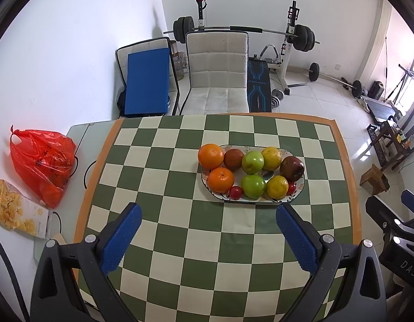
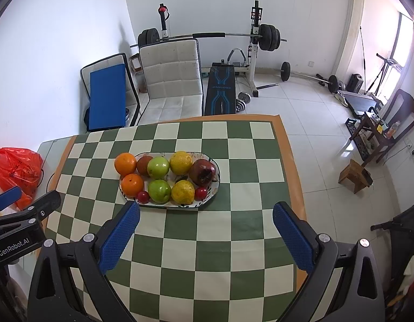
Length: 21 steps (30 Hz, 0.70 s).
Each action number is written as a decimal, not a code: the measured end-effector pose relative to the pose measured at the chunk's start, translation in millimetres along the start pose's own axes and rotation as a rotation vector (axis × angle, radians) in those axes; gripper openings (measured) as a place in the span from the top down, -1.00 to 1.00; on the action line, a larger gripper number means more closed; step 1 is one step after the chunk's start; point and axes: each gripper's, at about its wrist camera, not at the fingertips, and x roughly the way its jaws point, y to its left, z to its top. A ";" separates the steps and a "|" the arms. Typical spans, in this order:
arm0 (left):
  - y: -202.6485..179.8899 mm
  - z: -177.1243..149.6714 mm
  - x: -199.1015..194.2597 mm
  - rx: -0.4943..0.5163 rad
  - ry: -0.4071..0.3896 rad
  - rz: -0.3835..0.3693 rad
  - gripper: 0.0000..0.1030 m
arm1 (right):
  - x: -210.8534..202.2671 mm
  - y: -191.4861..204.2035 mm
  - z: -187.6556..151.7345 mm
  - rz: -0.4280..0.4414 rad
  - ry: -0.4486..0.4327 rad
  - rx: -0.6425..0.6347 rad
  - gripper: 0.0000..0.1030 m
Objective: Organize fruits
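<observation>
Both hand-held grippers — left (image 1: 208, 216), right (image 2: 206, 214) — hover spread and empty before the crowded fruit plate (image 2: 212, 187) on the worktop (image 2: 233, 241). The risk: nudging one packed fruit could roll its neighbours — the small red ones (image 2: 143, 196) especially — off the rim.

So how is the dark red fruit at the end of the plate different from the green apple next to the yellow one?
The dark red fruit is brownish red with a dull, blotchy skin; the green apple is bright green and shiny. The red fruit looks bigger. It sits at the right end of the plate, while the apple sits mid-row, between a brown fruit and a yellow one. Both are roundish and lie on the same plate.
</observation>
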 end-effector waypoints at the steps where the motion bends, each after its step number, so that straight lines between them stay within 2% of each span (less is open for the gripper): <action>1: -0.3 -0.3 -0.6 0.000 -0.001 -0.001 -0.99 | -1.6 -0.2 0.1 0.000 0.000 0.000 -0.97; 21: -4.7 0.5 -5.6 0.008 -0.006 -0.007 -0.99 | -1.4 4.5 -1.7 0.001 -0.002 -0.003 -0.97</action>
